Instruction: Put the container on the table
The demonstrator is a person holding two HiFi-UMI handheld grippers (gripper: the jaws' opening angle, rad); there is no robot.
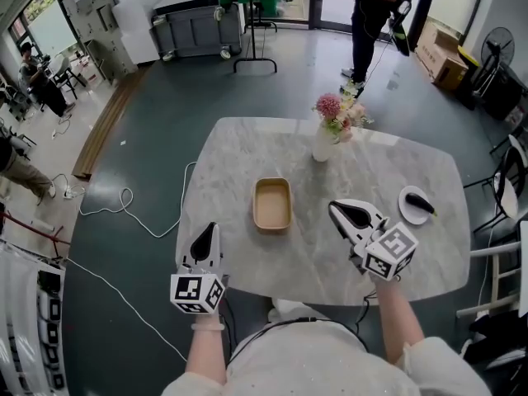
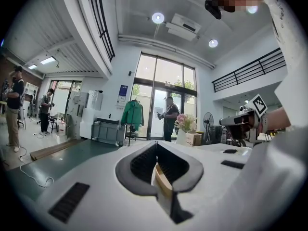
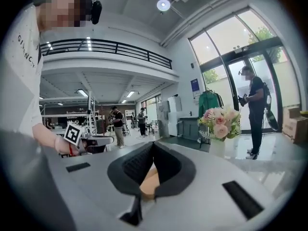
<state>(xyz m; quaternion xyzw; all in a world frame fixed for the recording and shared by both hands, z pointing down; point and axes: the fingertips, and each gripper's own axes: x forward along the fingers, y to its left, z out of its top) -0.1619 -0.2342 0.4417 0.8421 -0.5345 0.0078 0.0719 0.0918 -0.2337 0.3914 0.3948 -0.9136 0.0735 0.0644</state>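
Observation:
A tan rectangular container (image 1: 272, 204) sits empty and upright on the white marble table (image 1: 247, 151), near its middle. My left gripper (image 1: 205, 236) hovers over the table's front left edge, shut and holding nothing, a little short of the container. My right gripper (image 1: 335, 208) is raised to the right of the container, also shut and empty. In the left gripper view the closed jaws (image 2: 156, 146) frame a sliver of the container (image 2: 161, 181). In the right gripper view the container (image 3: 150, 181) shows below the closed jaws (image 3: 153, 144).
A white vase of pink flowers (image 1: 327, 134) stands at the table's far side. At the right lies a small white plate (image 1: 413, 205) with a dark item. A white cable (image 1: 124, 200) runs over the floor at left. A person (image 1: 373, 19) stands far back.

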